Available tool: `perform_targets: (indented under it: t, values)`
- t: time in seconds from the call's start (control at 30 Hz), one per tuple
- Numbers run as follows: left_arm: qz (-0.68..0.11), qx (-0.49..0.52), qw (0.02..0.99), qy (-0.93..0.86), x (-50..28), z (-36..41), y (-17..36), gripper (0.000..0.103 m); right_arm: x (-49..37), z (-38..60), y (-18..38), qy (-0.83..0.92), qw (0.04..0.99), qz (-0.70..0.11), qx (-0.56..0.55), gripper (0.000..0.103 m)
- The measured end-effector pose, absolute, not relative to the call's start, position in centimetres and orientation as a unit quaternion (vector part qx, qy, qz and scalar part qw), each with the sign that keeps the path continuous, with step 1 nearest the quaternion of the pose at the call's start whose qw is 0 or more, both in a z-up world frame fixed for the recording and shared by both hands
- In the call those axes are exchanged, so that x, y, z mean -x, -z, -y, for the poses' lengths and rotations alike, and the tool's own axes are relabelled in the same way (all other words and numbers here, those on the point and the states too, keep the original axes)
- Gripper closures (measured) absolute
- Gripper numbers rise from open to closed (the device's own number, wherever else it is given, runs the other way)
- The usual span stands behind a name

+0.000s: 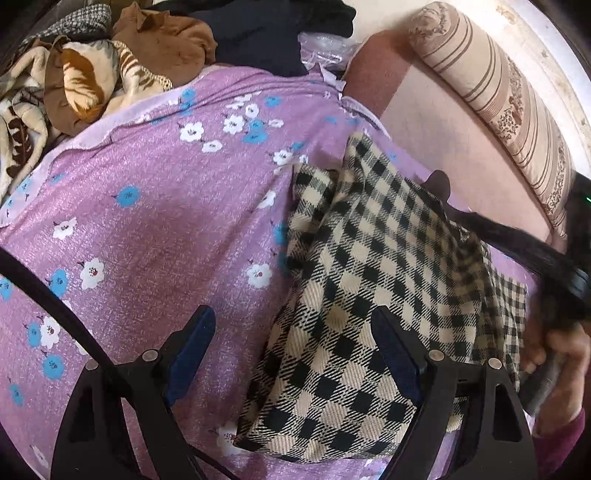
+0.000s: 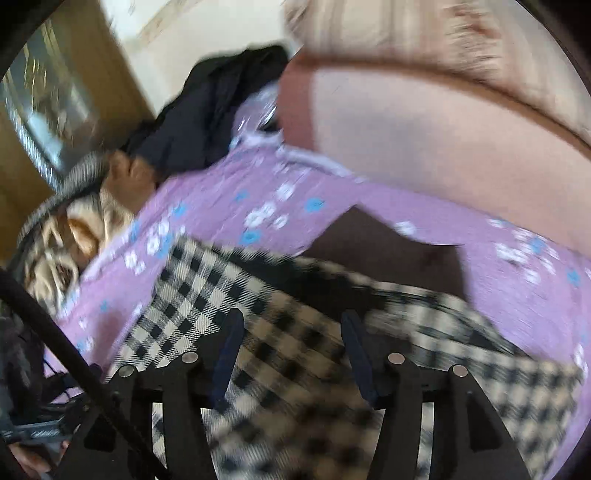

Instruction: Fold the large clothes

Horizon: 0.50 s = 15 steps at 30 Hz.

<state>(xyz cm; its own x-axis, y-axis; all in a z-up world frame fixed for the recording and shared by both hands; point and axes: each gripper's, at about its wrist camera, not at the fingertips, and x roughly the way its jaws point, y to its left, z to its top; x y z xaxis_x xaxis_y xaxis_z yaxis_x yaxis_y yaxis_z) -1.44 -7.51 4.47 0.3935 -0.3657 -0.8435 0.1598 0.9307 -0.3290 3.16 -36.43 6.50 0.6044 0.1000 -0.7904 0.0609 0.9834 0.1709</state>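
Observation:
A black-and-cream checked garment (image 1: 351,295) lies folded on a purple floral sheet (image 1: 147,221). My left gripper (image 1: 295,332) is open and empty, held above the garment's left edge. The right gripper shows blurred at the right of the left wrist view (image 1: 546,269), over the garment's right side. In the right wrist view, which is motion-blurred, my right gripper (image 2: 291,332) is open and empty above the checked garment (image 2: 277,339) on the purple sheet (image 2: 229,192).
A heap of other clothes lies at the back: brown and leaf-print blankets (image 1: 85,81), a dark navy garment (image 1: 266,33). A striped bolster (image 1: 498,96) lies along the wall on a pink mattress (image 1: 443,140). A wooden cabinet (image 2: 55,92) stands behind.

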Motion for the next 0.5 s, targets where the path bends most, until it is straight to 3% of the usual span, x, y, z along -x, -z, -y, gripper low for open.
perform_targets:
  t: [0.17, 0.2, 0.23, 0.37, 0.5]
  values:
    - [-0.532, 0.105, 0.826, 0.157, 0.8, 7.0, -4.3, 0.018, -6.9, 35.2, -2.0, 0.016, 0.873, -0.487, -0.029, 0.045]
    - [-0.534, 0.109, 0.823, 0.158, 0.7, 6.9, -4.3, 0.018, -6.8, 35.0, -1.9, 0.016, 0.874, -0.485, -0.017, 0.068]
    - [-0.535, 0.112, 0.822, 0.159, 0.7, 6.8, -4.4, 0.018, -6.5, 34.4, -2.2, 0.005, 0.878, -0.479, -0.003, 0.099]
    - [-0.529, 0.122, 0.824, 0.161, 0.7, 6.6, -4.9, 0.018, -6.1, 32.5, -4.1, -0.017, 0.892, -0.45, 0.023, 0.1]
    - [-0.527, 0.113, 0.827, 0.159, 0.8, 7.0, -4.8, 0.018, -7.9, 31.9, -4.6, -0.018, 0.901, -0.433, -0.026, 0.1]
